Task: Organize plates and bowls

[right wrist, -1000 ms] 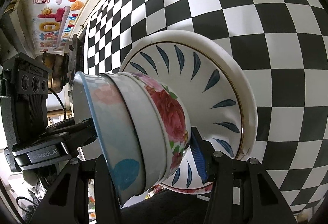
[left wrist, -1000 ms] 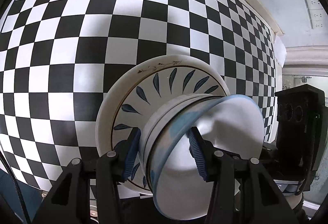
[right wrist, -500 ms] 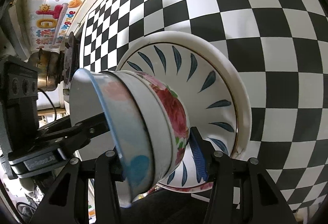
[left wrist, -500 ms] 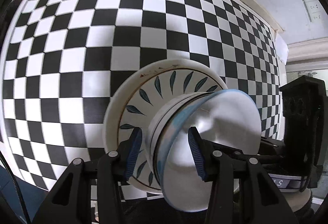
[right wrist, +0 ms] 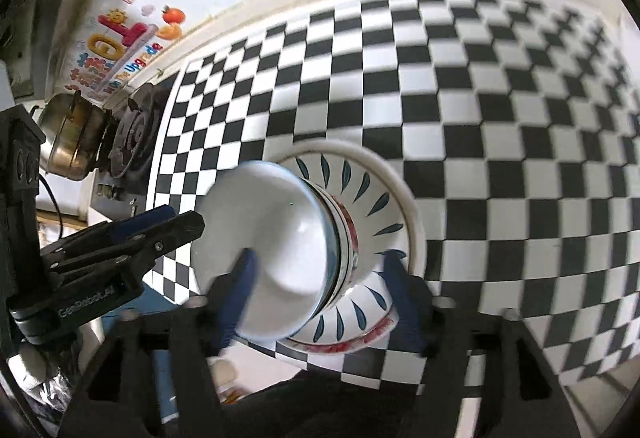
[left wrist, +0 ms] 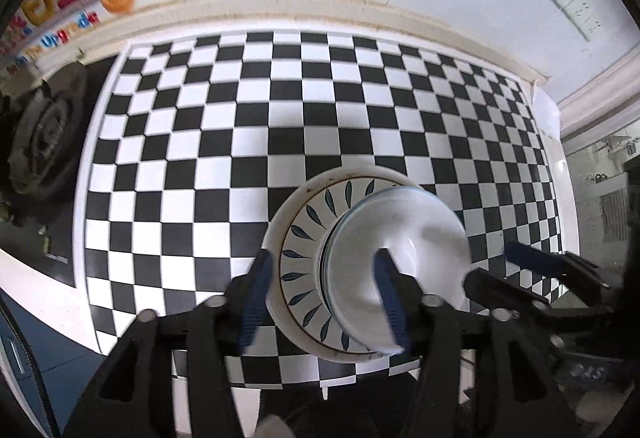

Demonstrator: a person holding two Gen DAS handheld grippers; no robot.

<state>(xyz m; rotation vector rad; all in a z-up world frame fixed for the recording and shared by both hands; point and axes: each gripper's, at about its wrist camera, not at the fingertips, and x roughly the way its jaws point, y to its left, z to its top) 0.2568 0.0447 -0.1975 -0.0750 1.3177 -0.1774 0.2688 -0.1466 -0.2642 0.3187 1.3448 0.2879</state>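
On the checkered mat (left wrist: 224, 141) sits a big plate (left wrist: 298, 234) with blue leaf marks, near the mat's front edge, and the bowls (left wrist: 400, 258) are stacked on top of it, a white one with a blue rim nested in one with red flowers (right wrist: 351, 238). Your left tongs (left wrist: 320, 294) are up above the stack, pointing down at it. Their jaws are opening, and the blue pads are not pressing on anything. In that view one pad shows over the plate's left rim and the other over the middle of the top bowl, so the near side of the stack lies between them, but it is free. Your right tongs (right wrist: 320, 294) hang over the same stack from the other side. Their jaws are opening too, and they hold nothing. One pad shows over the white bowl and the other by the plate's rim. Each pair of tongs can be seen in the other's view, just beside the bowls. A stove burner (left wrist: 44, 141) and a metal pot (right wrist: 72, 133) sit past the mat's far left edge, well apart from the plate.
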